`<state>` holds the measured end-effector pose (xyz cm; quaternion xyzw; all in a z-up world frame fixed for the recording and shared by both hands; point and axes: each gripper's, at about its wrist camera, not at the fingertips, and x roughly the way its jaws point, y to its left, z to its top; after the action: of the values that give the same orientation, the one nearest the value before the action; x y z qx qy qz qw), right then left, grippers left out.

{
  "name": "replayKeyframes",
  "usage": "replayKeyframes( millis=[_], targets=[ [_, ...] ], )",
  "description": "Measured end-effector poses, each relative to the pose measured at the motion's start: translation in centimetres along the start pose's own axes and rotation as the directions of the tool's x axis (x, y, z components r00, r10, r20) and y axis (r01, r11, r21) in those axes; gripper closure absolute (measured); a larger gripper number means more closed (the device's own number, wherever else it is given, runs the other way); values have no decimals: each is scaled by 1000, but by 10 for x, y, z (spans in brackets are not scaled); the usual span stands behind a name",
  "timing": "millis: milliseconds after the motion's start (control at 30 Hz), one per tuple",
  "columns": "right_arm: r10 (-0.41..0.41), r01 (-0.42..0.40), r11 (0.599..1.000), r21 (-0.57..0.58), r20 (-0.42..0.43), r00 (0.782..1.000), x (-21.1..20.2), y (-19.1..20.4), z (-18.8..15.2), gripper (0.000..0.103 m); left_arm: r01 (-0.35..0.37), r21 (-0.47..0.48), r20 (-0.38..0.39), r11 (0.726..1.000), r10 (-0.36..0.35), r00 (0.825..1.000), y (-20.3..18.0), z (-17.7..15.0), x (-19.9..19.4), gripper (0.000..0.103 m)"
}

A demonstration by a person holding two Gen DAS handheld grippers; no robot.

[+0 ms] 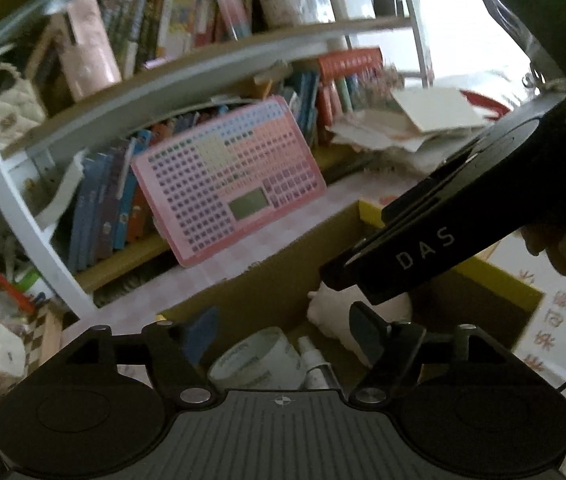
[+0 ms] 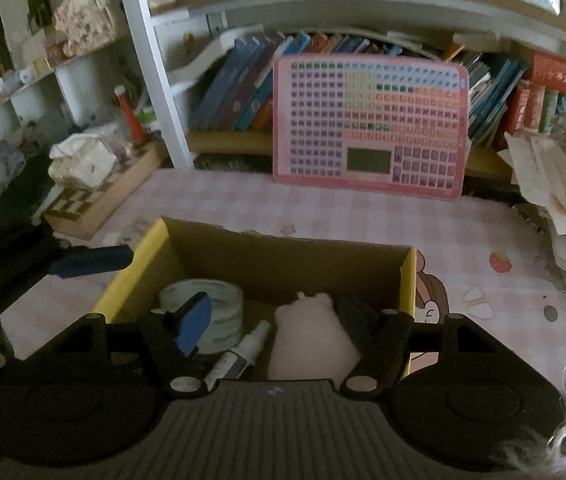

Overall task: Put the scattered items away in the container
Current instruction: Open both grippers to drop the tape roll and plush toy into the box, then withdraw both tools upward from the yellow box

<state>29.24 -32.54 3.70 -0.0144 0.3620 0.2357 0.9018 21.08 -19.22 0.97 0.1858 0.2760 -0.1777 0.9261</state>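
A cardboard box (image 2: 283, 256) with a yellow rim stands on the pink checked tabletop. In it lie a roll of clear tape (image 2: 223, 300), a small white bottle (image 2: 243, 352) and a pale pink plush (image 2: 307, 340). My right gripper (image 2: 275, 320) hangs open above the box, its pads apart over the plush and touching nothing. My left gripper (image 1: 285, 332) is open too, over the box's (image 1: 263, 280) left side, with the tape (image 1: 259, 352) and the bottle (image 1: 315, 360) below it. The right gripper's black body (image 1: 423, 240) crosses the left wrist view above the plush (image 1: 331, 312).
A pink button board (image 2: 367, 128) leans against books on the low shelf behind the box. A chequered wooden box (image 2: 95, 200) with crumpled paper sits at the left, by a white shelf post (image 2: 155, 80). A loose paper stack (image 2: 563, 208) crowds the right edge.
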Motion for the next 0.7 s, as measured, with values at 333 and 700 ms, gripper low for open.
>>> replayKeyframes(
  millis=[333,700],
  targets=[
    [-98,97,995,13,91,991,-64,28,-35,31,58,-67,80,996,-52,995,1,-24,-63,18],
    [-199,188,977,96,110,974,-117,62,-91,30,82,-115,87,990,-72,994,5,-68,-118,16]
  ],
)
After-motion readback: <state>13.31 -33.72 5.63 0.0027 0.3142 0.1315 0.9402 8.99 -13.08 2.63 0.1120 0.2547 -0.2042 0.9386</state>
